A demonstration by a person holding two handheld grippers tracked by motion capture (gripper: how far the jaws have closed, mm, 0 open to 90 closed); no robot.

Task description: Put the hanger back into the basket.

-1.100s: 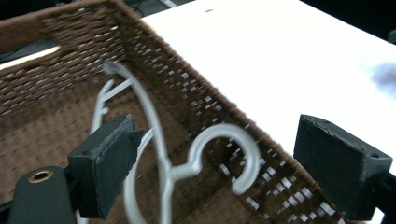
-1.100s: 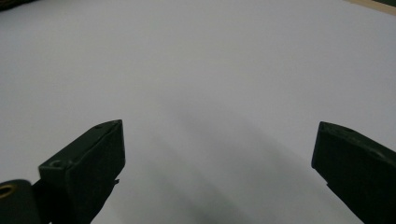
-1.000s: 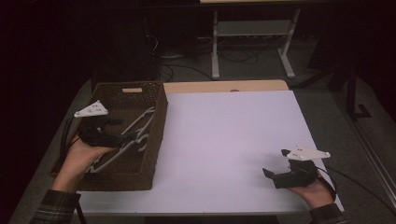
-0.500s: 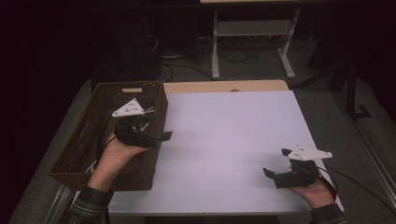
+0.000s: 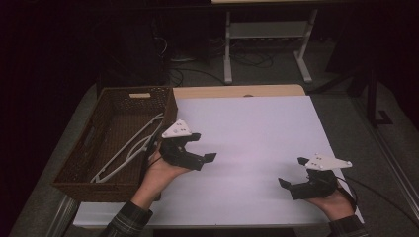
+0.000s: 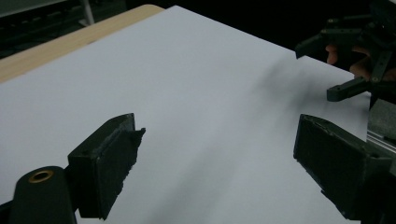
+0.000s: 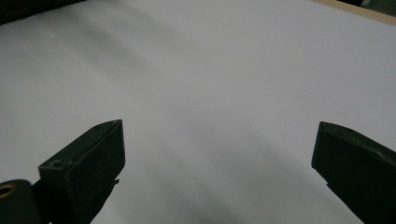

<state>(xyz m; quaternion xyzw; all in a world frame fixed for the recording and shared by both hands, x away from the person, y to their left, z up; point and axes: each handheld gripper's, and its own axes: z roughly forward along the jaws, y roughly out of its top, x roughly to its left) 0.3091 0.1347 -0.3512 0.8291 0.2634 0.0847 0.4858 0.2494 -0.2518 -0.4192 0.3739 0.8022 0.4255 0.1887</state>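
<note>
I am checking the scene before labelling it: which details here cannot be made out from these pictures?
- Hangers in the basket, high view: white bars overlap in dim light, so their count is unclear.
- Small label on the basket's far rim: too small to read.
- Right claw: its hand is cut off by the bottom edge.
- Left claw: open, empty.

Hangers [image 5: 129,146] lie in the basket [image 5: 79,165], left of the white sheet [image 5: 257,148] on the table [image 5: 232,91].

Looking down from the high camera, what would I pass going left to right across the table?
Brown wicker basket with white clothes hangers lying in it → left gripper, jaws open and empty → bare white tabletop → right gripper, jaws open and empty.
</note>
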